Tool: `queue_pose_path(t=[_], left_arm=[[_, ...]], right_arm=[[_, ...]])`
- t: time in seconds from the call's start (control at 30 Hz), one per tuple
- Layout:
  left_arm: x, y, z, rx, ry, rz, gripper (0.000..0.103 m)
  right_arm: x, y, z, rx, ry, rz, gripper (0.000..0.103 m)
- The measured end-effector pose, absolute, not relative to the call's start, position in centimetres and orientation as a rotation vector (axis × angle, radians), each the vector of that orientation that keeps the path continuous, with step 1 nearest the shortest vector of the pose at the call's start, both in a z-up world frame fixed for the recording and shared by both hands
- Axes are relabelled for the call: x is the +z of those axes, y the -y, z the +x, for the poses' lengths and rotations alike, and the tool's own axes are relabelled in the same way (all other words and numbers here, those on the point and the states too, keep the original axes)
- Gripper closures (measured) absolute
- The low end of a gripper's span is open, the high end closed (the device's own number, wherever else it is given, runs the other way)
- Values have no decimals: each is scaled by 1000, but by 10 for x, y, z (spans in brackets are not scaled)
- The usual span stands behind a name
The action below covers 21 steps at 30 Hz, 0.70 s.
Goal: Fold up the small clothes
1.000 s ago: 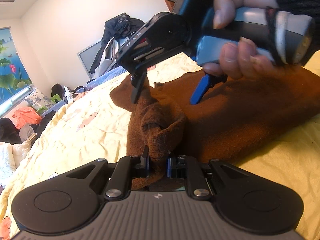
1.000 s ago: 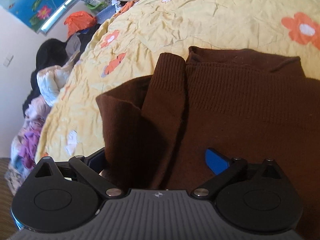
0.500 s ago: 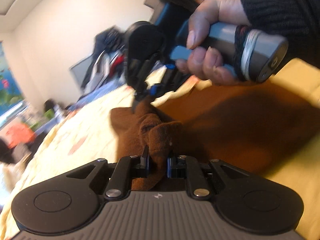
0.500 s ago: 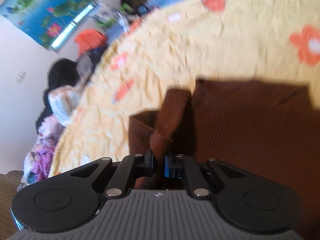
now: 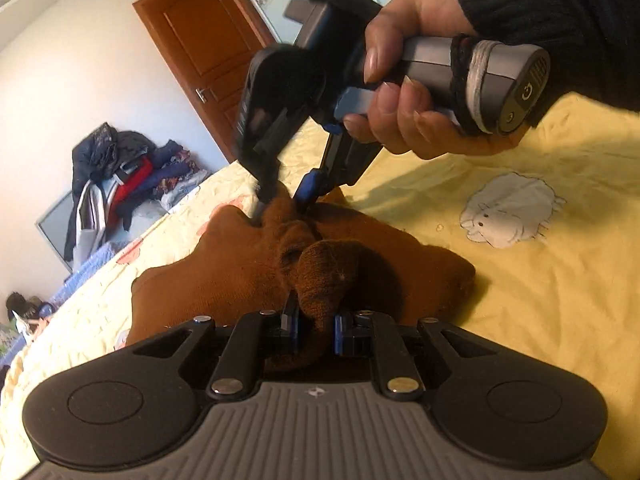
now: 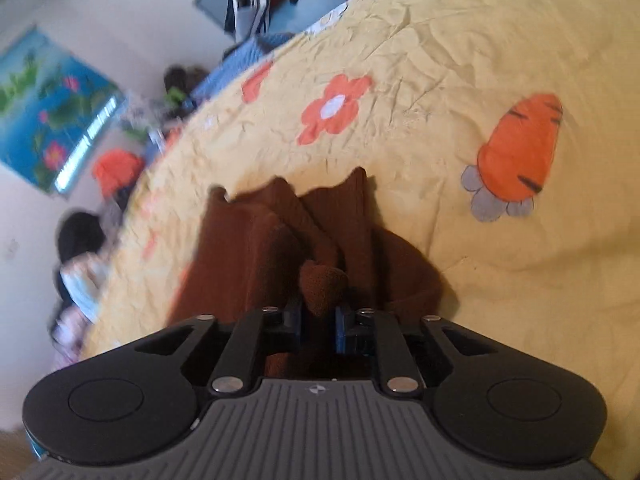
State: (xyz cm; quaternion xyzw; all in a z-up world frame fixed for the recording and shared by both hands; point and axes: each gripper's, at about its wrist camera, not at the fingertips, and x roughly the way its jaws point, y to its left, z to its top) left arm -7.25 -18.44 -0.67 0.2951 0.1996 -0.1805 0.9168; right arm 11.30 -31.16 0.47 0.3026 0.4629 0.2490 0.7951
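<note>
The sweater is plain rust-brown knit with ribbed cuffs, and the bedsheet beneath it is pale yellow, printed with orange flowers with white centres, an orange carrot with grey leaves at 3 o'clock in the right wrist view, and a white sheep. Each tool body is black with a grey ribbed housing and blue pads, and the right tool has a grey handle. The door is reddish-brown wood, the wall white, the sleeve black, and the wall picture blue with green leaves and pink flowers.
</note>
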Motion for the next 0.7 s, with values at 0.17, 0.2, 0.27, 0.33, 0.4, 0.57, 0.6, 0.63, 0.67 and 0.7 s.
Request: queue_pose_path(t=[0.17,0.2,0.27,0.33,0.4,0.57,0.6,0.63,0.67,0.7], left_arm=[[-6,194,-74,-354,-411,631,88],[-5,195,-75,-351,-408,633,88],[1,197,-74,-355,-388,621,88],[7,195,-84,-386,-369,607,88],[3,198,-87,-423,-378,619,88],[-5,184,-98,-475,-367,609,86],[-2,175,-100,-498,-364,579,82],[3,162,-101,-523,-376,547,76],[7,150,-102,-545,-399,517,72],[11,133,-100,-569,-430,479,59]], right_arm=[[9,291,131,546,-985,594,56],[8,285,135,550,-994,565,69],[18,285,134,576,-971,527,84],[31,300,123,600,-921,516,84],[34,318,116,580,-897,533,85],[-5,341,109,486,-930,599,82],[-3,342,104,490,-914,606,78],[0,342,103,485,-901,613,69],[4,342,102,473,-888,613,49],[8,342,102,455,-876,610,40]])
